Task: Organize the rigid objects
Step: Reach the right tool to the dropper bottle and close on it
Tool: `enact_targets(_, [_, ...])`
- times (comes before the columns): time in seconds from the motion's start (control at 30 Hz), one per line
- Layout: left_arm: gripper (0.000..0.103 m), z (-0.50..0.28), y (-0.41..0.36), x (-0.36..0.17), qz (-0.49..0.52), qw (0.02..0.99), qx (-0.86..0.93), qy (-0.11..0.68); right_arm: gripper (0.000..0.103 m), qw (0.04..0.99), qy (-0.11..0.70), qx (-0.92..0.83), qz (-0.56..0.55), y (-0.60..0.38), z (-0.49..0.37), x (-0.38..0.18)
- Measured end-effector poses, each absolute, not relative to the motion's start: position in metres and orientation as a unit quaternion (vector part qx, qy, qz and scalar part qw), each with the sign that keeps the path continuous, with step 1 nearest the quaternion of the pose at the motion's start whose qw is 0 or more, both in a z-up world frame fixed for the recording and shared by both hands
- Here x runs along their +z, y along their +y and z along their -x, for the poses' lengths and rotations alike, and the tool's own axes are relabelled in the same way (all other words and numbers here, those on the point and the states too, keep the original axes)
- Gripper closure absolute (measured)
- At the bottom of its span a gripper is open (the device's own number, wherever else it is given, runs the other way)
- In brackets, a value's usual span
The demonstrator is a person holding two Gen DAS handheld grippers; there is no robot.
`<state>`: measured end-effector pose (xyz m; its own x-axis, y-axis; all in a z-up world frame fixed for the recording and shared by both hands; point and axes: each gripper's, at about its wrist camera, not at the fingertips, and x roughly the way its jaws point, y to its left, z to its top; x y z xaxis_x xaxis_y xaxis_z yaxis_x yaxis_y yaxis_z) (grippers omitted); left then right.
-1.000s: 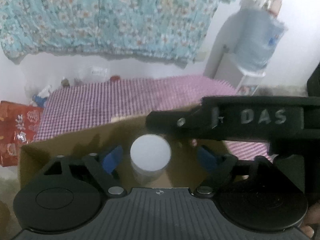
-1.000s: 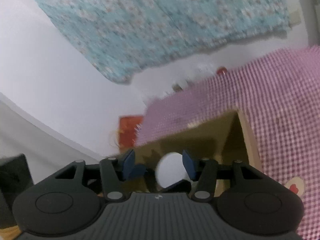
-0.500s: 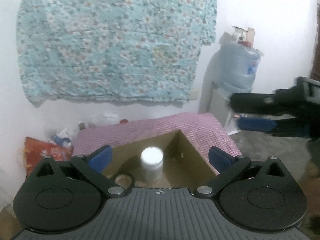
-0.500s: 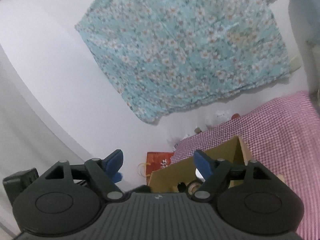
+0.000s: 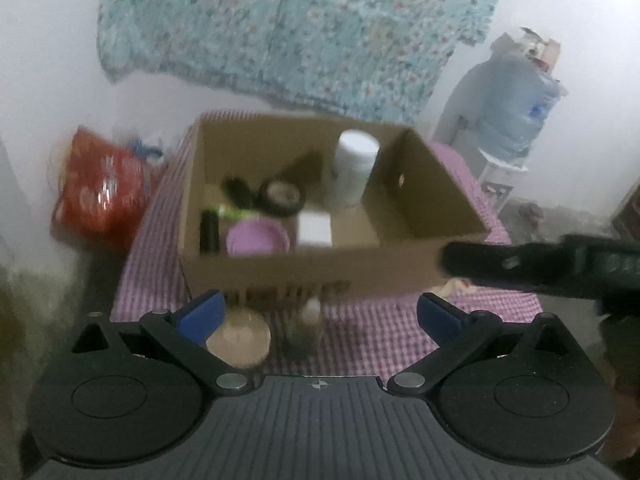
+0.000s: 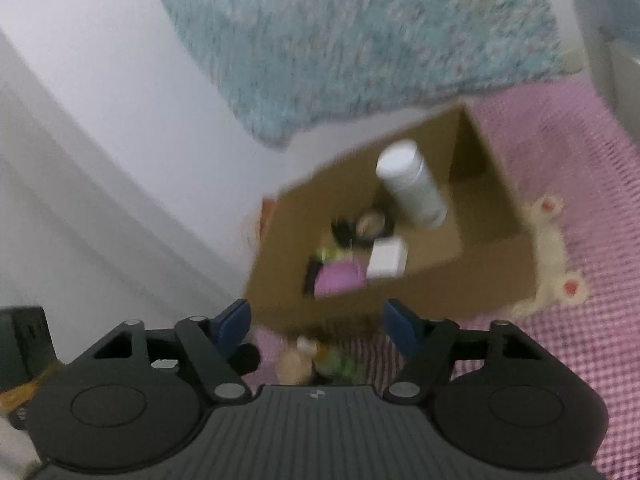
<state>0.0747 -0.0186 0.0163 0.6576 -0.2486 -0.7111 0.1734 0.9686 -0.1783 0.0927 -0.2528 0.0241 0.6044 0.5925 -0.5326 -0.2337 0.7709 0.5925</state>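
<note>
Bottle [image 5: 354,164] apparently stands upright, lid up, in box [image 5: 312,268].

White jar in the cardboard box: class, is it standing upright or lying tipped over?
Upright. The white jar stands on its base in the cardboard box, lid uppermost, rising above the items beside it.

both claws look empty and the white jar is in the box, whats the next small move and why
Probably lower the left claw toward the tan round lid on the checked cloth in front of the cardboard box. Its jaws stand wide with nothing between them; the white jar already stands inside, while small items remain outside. The right claw, also empty, is closing slightly.
</note>
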Motion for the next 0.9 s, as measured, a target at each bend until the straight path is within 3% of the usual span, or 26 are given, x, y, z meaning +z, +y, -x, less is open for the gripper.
enact_targets(0.3, [0.009, -0.07, -0.031, -0.028, -0.02, 0.915, -0.133, 0.381, 0.043, 0.849, 0.428, 0.26, -0.168, -0.194, -0.117, -0.004])
enact_targets(0.67, [0.041, -0.088, -0.035, -0.054, -0.039, 0.909, -0.153, 0.385, 0.056, 0.84, 0.456, 0.267, -0.124, -0.168, -0.133, -0.022])
enact_targets(0.9, [0.046, -0.094, -0.035, -0.063, -0.039, 0.903, -0.154, 0.398, 0.064, 0.833, 0.468, 0.272, -0.118, -0.161, -0.138, -0.029])
